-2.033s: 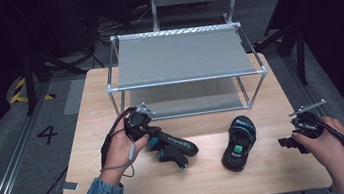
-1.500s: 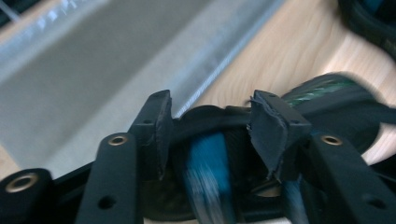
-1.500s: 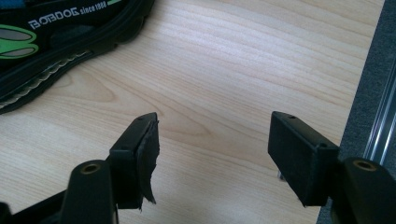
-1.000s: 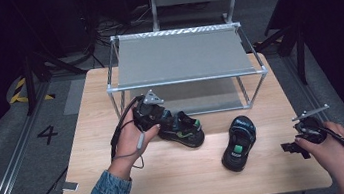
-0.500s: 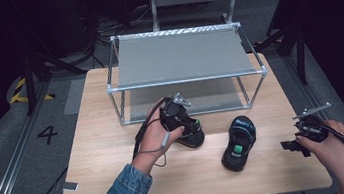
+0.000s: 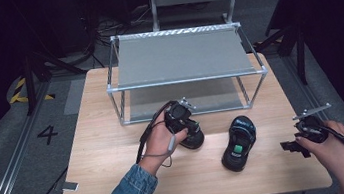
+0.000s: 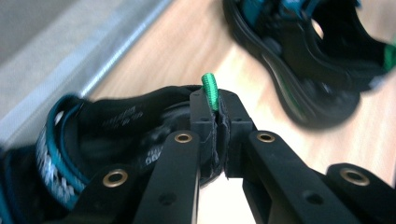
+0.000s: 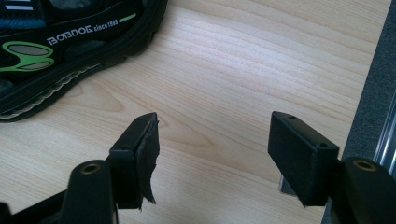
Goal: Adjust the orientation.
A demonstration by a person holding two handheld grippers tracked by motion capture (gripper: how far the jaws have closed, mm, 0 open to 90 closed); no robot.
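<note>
The left hand-held gripper point(image 6: 187, 121) at the middle of the high view is clenched on the heel loop of a black sandal point(image 7: 88, 135), just in front of the metal rack point(image 6: 179, 55). The right hand-held gripper point(image 8: 212, 156) hovers released at lower right, near the second sandal point(image 6: 238, 143) lying on the worktop point(image 6: 99, 137).

I see left tool point(image 6: 183, 120) on black sandal point(image 6: 193, 137) just before metal rack point(image 6: 185, 80). Second sandal point(image 6: 238, 143) lies near on worktop point(image 6: 102, 156). Right tool point(image 6: 302, 136) well apart, at right edge.
</note>
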